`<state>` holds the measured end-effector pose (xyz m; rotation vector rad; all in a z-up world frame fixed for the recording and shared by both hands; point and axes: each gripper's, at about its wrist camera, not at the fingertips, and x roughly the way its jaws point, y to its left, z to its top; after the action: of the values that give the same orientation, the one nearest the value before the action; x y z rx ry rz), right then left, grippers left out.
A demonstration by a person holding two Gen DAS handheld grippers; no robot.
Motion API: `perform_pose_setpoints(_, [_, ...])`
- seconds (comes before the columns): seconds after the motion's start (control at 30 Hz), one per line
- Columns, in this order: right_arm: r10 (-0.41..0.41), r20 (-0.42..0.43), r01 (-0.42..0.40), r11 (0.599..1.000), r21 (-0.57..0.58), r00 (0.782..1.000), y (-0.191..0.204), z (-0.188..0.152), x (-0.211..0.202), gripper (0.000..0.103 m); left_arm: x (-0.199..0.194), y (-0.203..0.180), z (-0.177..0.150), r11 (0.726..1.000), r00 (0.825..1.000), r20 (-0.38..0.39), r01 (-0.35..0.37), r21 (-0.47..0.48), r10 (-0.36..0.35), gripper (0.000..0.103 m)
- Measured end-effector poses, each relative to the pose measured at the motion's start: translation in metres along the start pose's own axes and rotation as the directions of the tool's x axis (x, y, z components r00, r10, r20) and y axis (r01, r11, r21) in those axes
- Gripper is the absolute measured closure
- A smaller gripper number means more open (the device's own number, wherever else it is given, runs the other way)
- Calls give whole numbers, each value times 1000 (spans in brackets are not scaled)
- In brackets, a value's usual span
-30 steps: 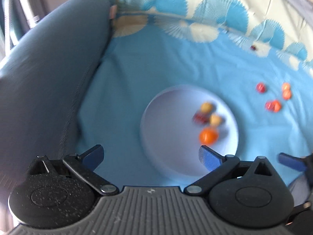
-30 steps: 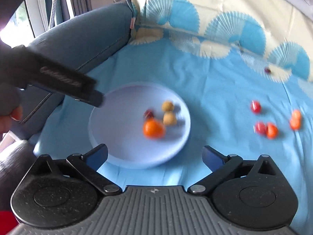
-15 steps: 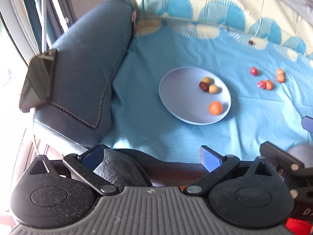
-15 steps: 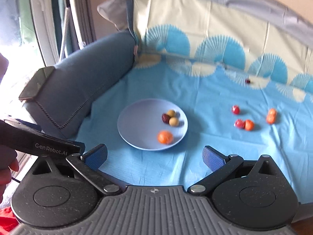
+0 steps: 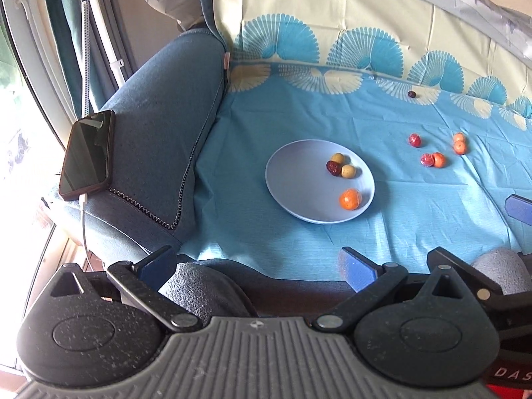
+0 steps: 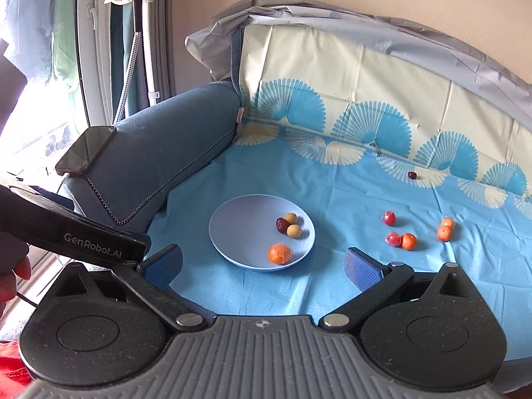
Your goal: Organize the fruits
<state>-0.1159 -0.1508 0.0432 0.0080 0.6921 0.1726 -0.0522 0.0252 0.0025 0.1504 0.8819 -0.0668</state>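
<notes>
The left gripper (image 5: 257, 264) has its blue-padded jaws spread wide with nothing between them, and the right gripper (image 6: 262, 266) is likewise wide and empty; both hang back from the blue sheet with a fan pattern (image 6: 349, 206) that covers the sofa seat.

Ahead of the right gripper's jaws, roughly centred between them, sits the round pale blue plate (image 6: 232, 229). It holds four fruits: an orange mandarin in clear wrap (image 6: 280, 253) at the near edge, closest to the jaws, and beyond it a dark red date (image 6: 282, 224) touching two small tan round fruits (image 6: 294, 231).

Further ahead and to the right of the jaws, loose on the sheet, lie a red wrapped fruit (image 6: 389, 217), then a second red wrapped fruit (image 6: 393, 238) touching a small orange mandarin (image 6: 409, 241), and well to the right a pair of small orange fruits (image 6: 445, 229) pressed together. Far beyond these, near the sheet's fan border, is one small dark round fruit (image 6: 412, 175), well apart from the rest.

To the left of both jaws rises the blue-grey fabric armrest (image 5: 159, 139), with a black smartphone (image 5: 87, 154) lying on its top and a white cable (image 5: 83, 222) running down from the phone.

In the left wrist view the plate lies ahead and slightly right of the jaws, and part of the right gripper shows at the right edge.
</notes>
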Motion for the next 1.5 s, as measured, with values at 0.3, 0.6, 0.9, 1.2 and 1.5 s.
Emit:
perform_pose_setpoints(0.3, [0,6,0,1000,4,1000,2,-2,-4,1,-2,-1,-1,1000,1000,1,3,15,-3,0])
perform_pose_setpoints(0.6, [5,-4,-5,1000,16,1000,1,-4,1,1,2,-4,-2,1000,1000,-11,-6,25,6,0])
perform_pose_setpoints(0.9, [16,-19,-15,999,42,1000,-8,-6,11,1,11,-11,4,999,999,-33,-23,47,25,0])
perform_pose_setpoints(1.2, [-72,-81,87,977,197,994,-68,-21,44,1,65,-47,50,998,993,-121,-4,68,12,0])
perform_pose_setpoints(1.5, [-386,-172,422,821,385,907,-222,-42,112,1,164,-182,118,916,981,-124,187,354,-152,0])
